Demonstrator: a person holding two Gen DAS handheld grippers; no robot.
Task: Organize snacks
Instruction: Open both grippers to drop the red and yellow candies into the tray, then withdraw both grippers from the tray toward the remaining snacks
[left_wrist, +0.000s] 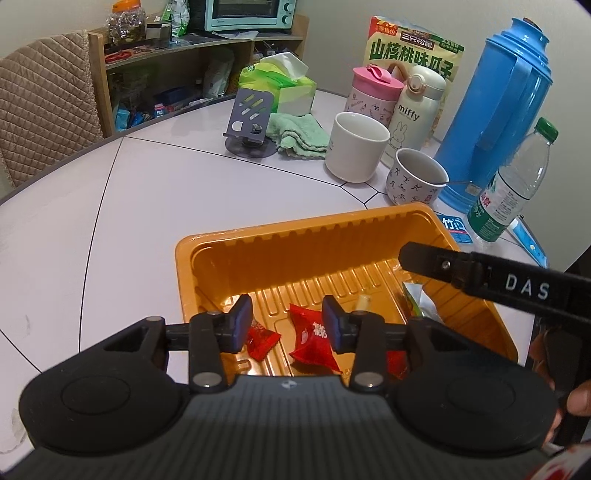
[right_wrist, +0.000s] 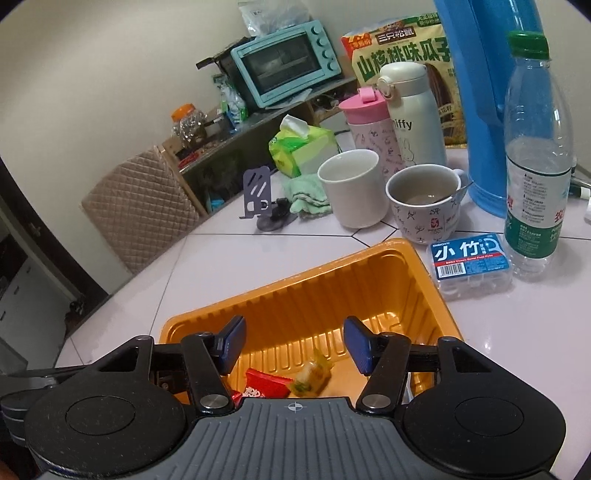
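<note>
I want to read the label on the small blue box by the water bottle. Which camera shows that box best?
The right wrist view: the blue floss pick box lies whole and unobstructed beside the water bottle, its printed top facing the camera. The left wrist view catches only a corner of it behind the orange tray.

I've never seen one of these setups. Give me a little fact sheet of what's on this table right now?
surface: white table
container: orange tray
inside tray: red candy packets, one yellow-green sweet
left tool: open above the tray, holding nothing
right tool: open above the tray, holding nothing
behind tray: white mug, patterned cup, blue thermos, water bottle
</note>
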